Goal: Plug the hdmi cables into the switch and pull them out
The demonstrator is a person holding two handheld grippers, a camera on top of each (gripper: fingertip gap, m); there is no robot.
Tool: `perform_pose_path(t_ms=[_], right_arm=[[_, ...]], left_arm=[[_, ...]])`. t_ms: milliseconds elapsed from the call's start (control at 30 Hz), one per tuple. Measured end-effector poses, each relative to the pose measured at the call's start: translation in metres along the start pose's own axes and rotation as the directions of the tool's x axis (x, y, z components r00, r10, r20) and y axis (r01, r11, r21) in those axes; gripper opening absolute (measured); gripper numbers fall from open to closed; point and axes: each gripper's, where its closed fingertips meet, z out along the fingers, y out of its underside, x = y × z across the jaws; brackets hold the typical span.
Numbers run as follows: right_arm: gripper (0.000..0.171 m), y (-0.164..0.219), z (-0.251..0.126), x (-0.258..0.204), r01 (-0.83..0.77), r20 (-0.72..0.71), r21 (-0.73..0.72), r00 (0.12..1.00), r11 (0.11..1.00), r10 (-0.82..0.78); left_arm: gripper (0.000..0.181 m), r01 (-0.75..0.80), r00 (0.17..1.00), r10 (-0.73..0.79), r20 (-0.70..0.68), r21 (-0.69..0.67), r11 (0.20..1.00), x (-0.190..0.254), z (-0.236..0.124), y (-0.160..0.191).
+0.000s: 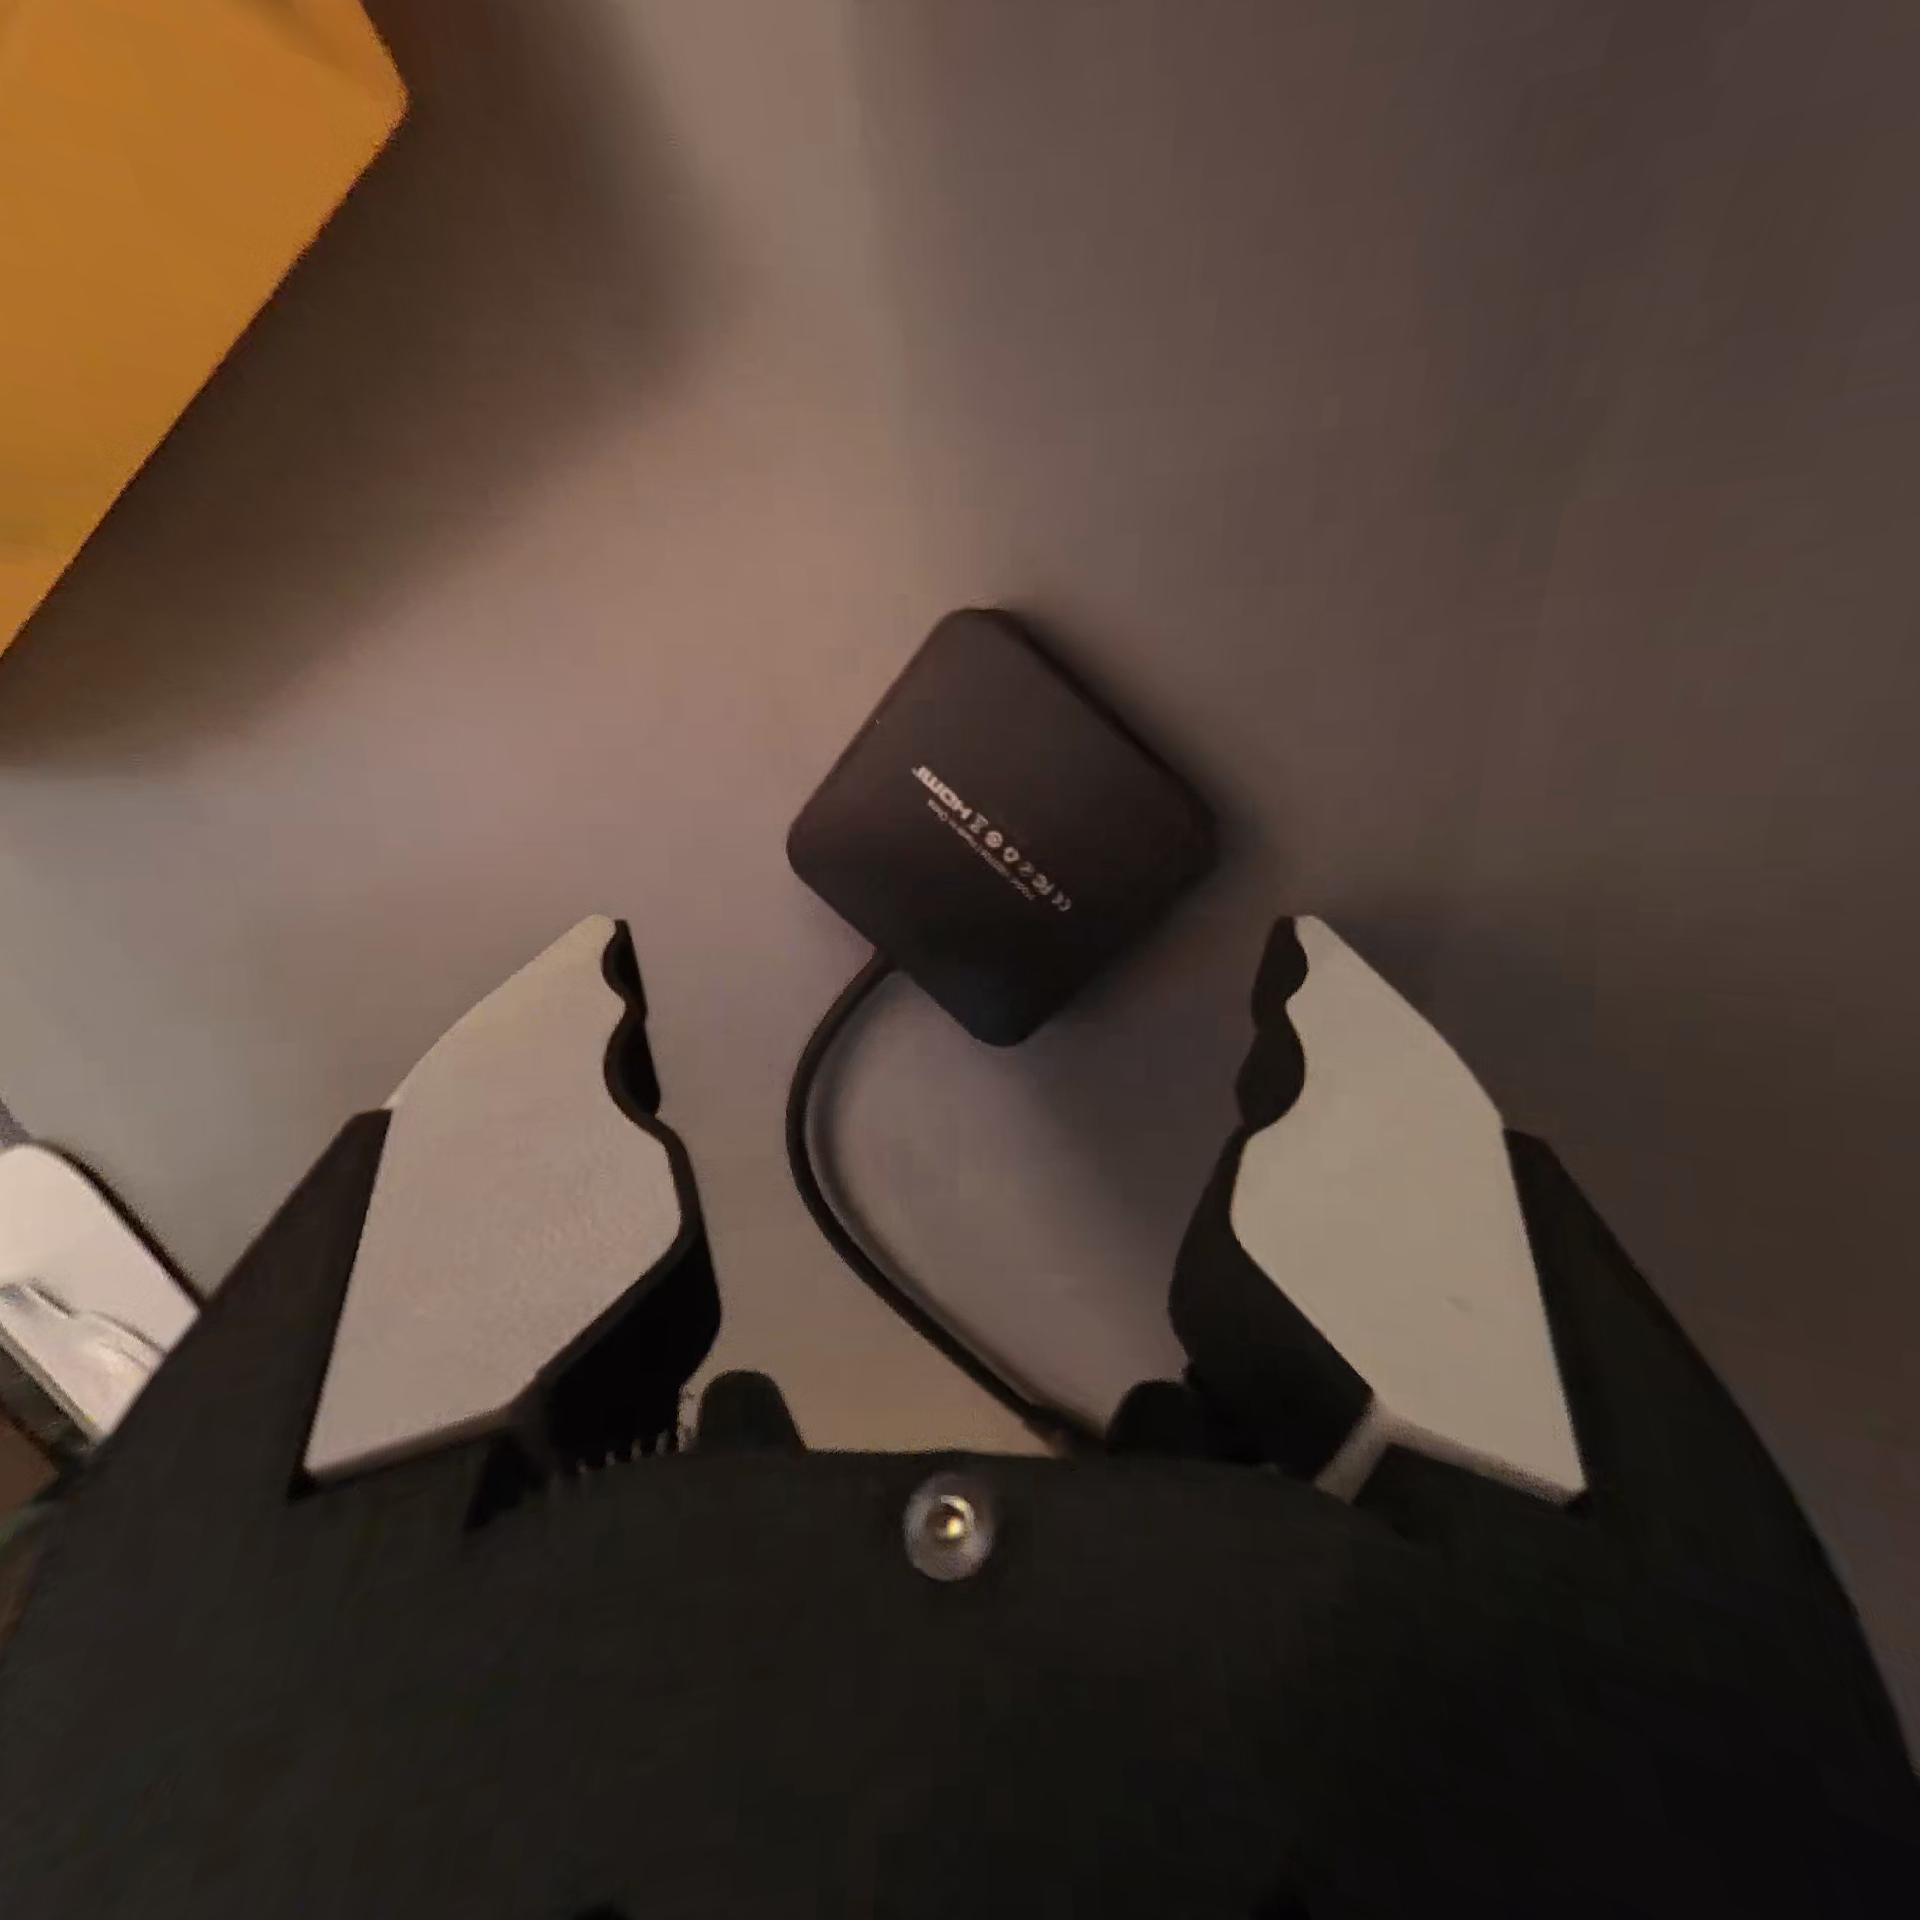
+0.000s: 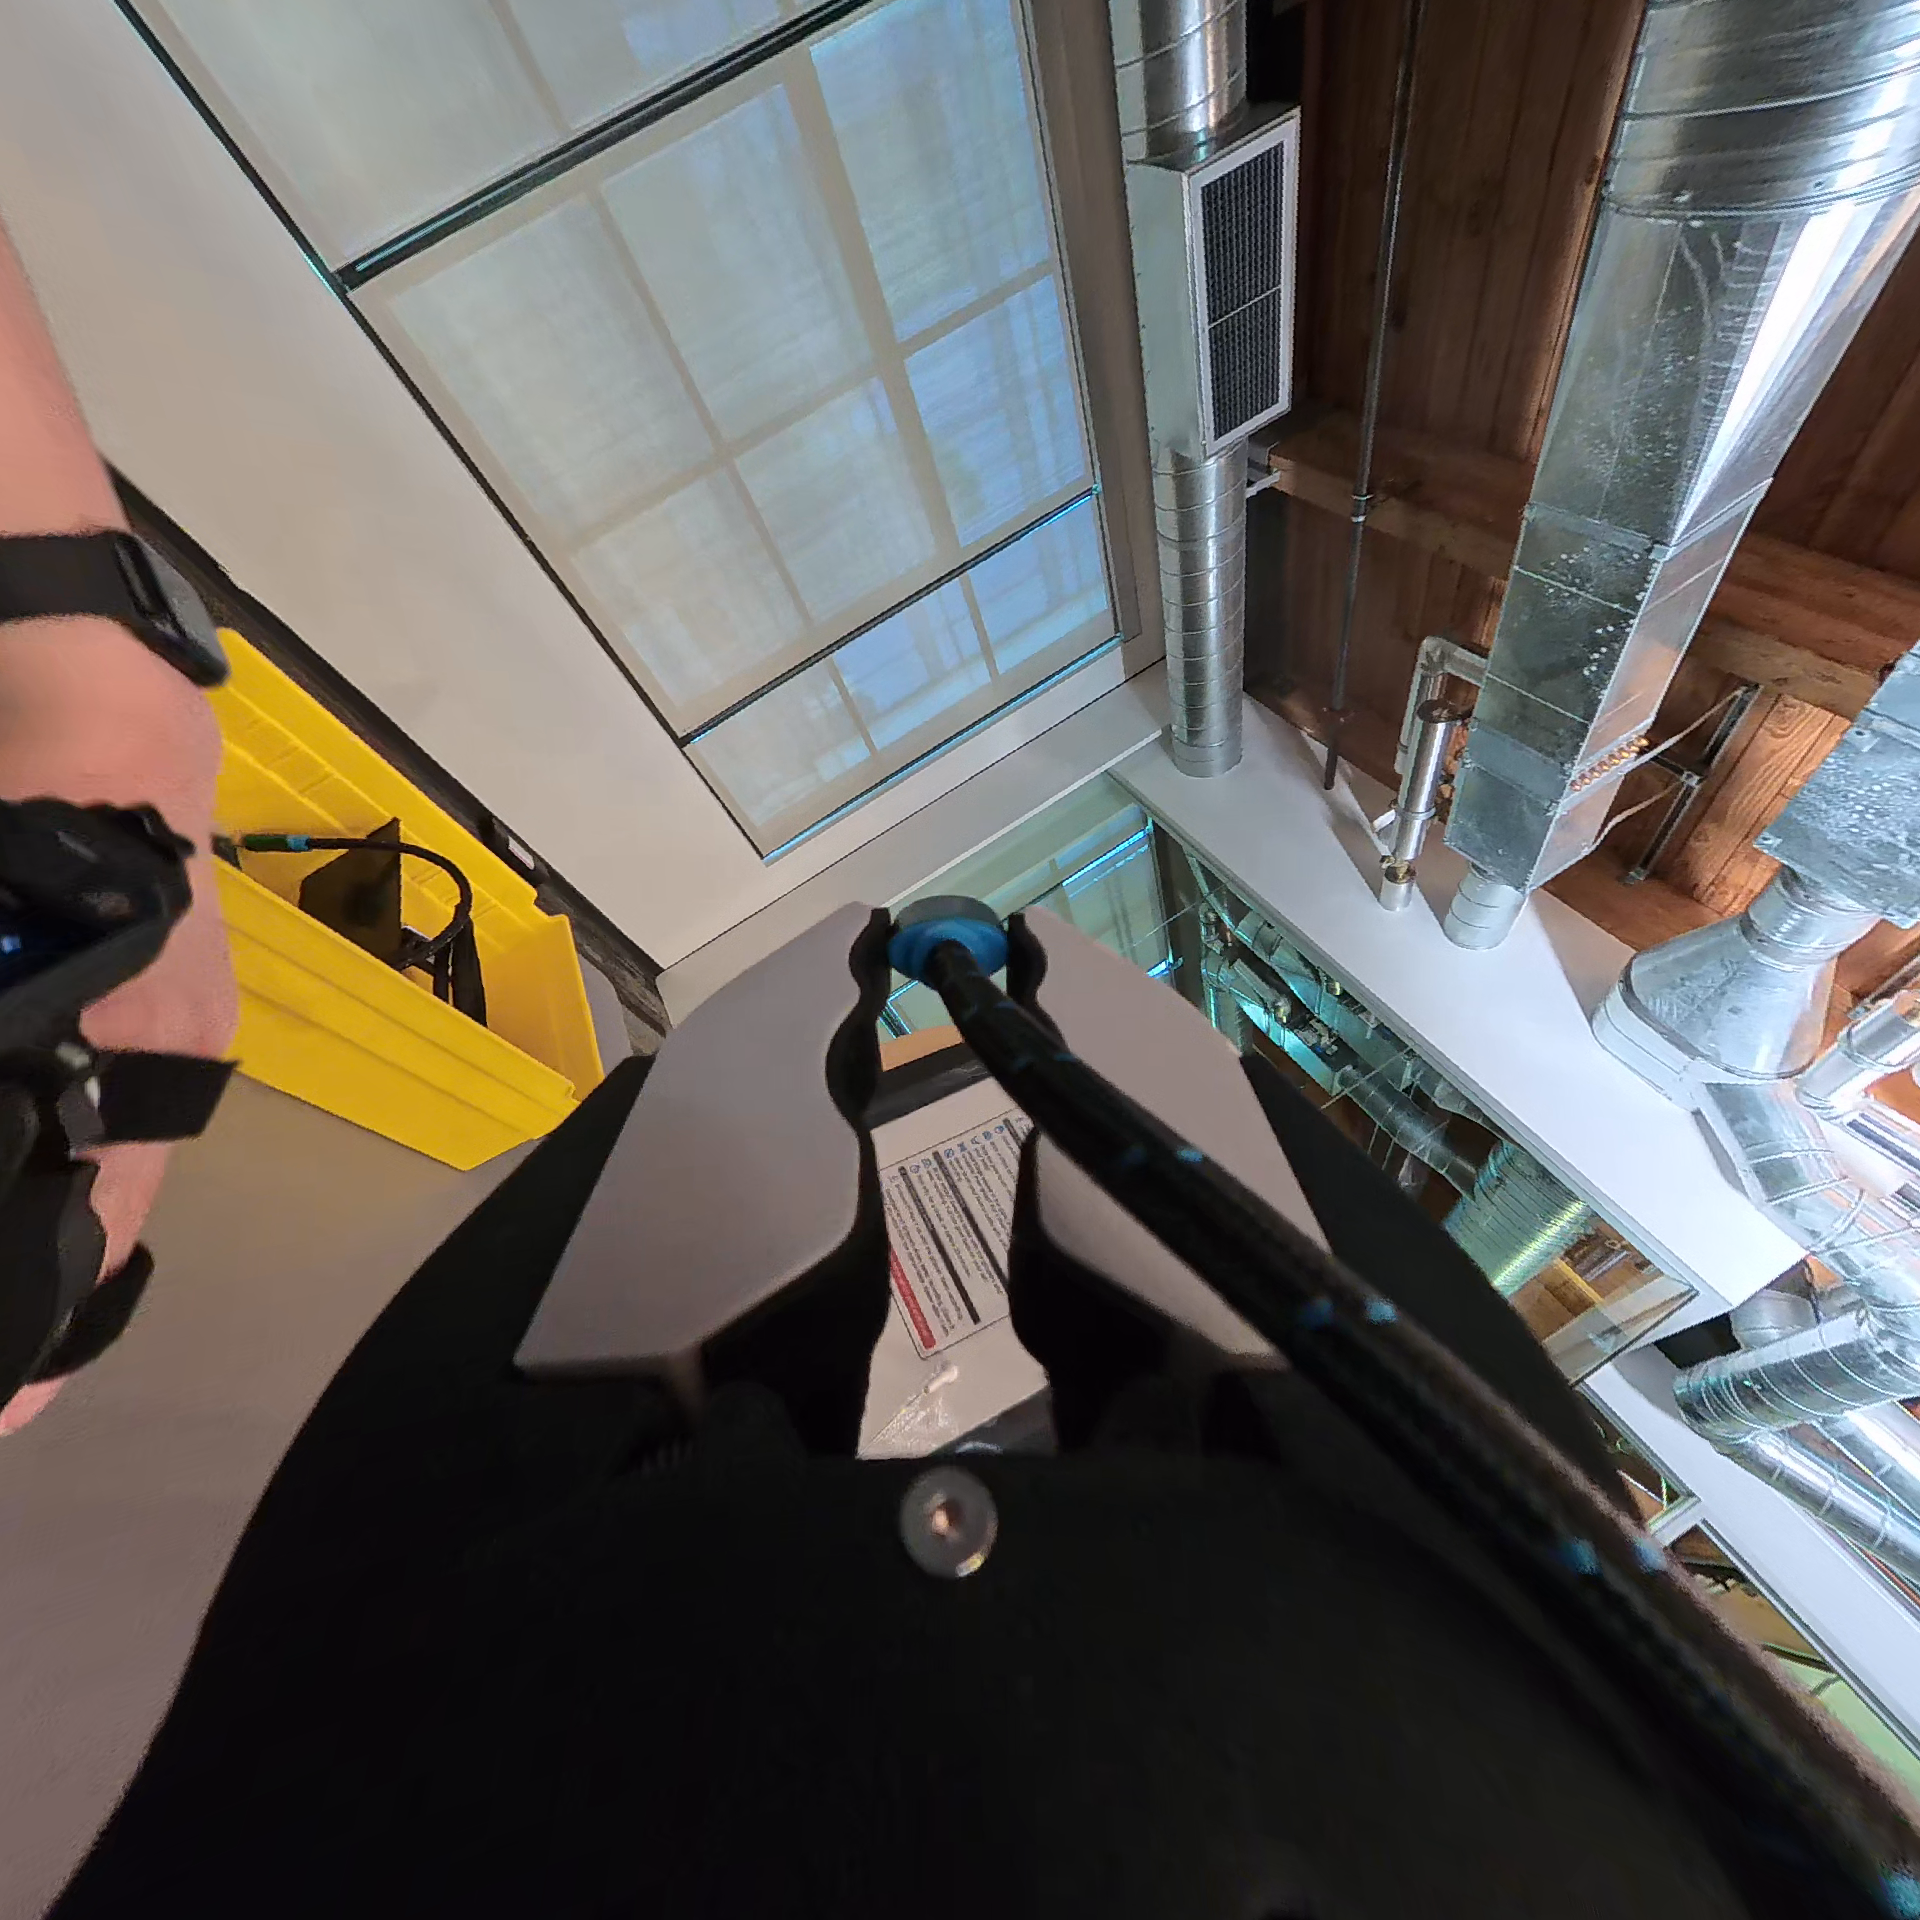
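The black square HDMI switch point(image 1: 1000, 823) lies flat on the grey table, its printed underside up, just beyond my left gripper point(image 1: 956, 940). Its attached black cable point(image 1: 831, 1143) curves back between my fingers. The left gripper is open and empty, hovering above the switch. My right gripper point(image 2: 943, 940) is tilted up toward the ceiling and shut on the plug end of a black HDMI cable with blue markings point(image 2: 1143, 1153); the blue and grey plug point(image 2: 940, 930) sits between the fingertips. The cable trails back to the lower right.
A yellow bin point(image 2: 395, 997) with black cables in it stands on the table's far left; it also shows as a yellow blur in the left wrist view point(image 1: 156, 291). A person's hand with a black watch point(image 2: 94, 831) holds the other gripper. A white object point(image 1: 73, 1278) lies at left. There is about 30 cm between the tips of the two grippers. To the white object point(image 1: 73, 1278): left tips about 40 cm, right tips about 55 cm.
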Motion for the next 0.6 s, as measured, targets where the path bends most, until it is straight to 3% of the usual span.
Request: perform_pose_path(t_ms=[100, 200, 233, 367, 433, 500, 533, 600], right_arm=[[0.022, 0.001, -0.003, 0.005, -0.001, -0.011, -0.006, 1.000, 1.000, 0.000], [0.022, 0.001, -0.005, 0.008, -0.005, -0.019, -0.004, 1.000, 1.000, 0.005], [0.022, 0.001, -0.006, 0.009, -0.008, -0.020, -0.003, 1.000, 1.000, 0.008], [0.022, 0.000, -0.007, 0.012, -0.013, -0.029, 0.000, 0.999, 1.000, 0.013], [0.022, -0.002, -0.008, 0.014, -0.007, -0.039, 0.003, 0.999, 1.000, 0.007], [0.022, -0.004, -0.009, 0.016, -0.009, -0.046, 0.006, 0.999, 1.000, 0.009], [0.022, -0.005, -0.009, 0.017, -0.011, -0.049, 0.008, 0.999, 1.000, 0.011], [0.022, -0.005, -0.009, 0.016, -0.013, -0.045, 0.009, 0.999, 1.000, 0.014]], left_arm=[[0.110, -0.045, 0.997, 0.044, -0.062, -0.027, 0.999, -0.005, 0.011, 0.002], [0.093, -0.014, 0.986, 0.013, -0.166, -0.003, 1.000, 0.004, 0.014, -0.006], [0.080, 0.030, 0.980, -0.029, -0.198, 0.000, 1.000, 0.007, 0.015, -0.008], [0.079, 0.331, 0.930, -0.336, -0.146, -0.057, 0.942, -0.003, 0.017, -0.003], [0.079, 0.578, 0.805, -0.590, -0.069, -0.135, 0.805, -0.007, 0.016, 0.014], [0.079, 0.816, 0.567, -0.823, 0.032, -0.161, 0.555, -0.009, 0.013, 0.035], [0.078, 0.877, 0.470, -0.881, 0.052, -0.137, 0.460, -0.010, 0.011, 0.043], [0.076, 0.932, 0.363, -0.931, 0.043, -0.033, 0.361, -0.017, 0.008, 0.051]])
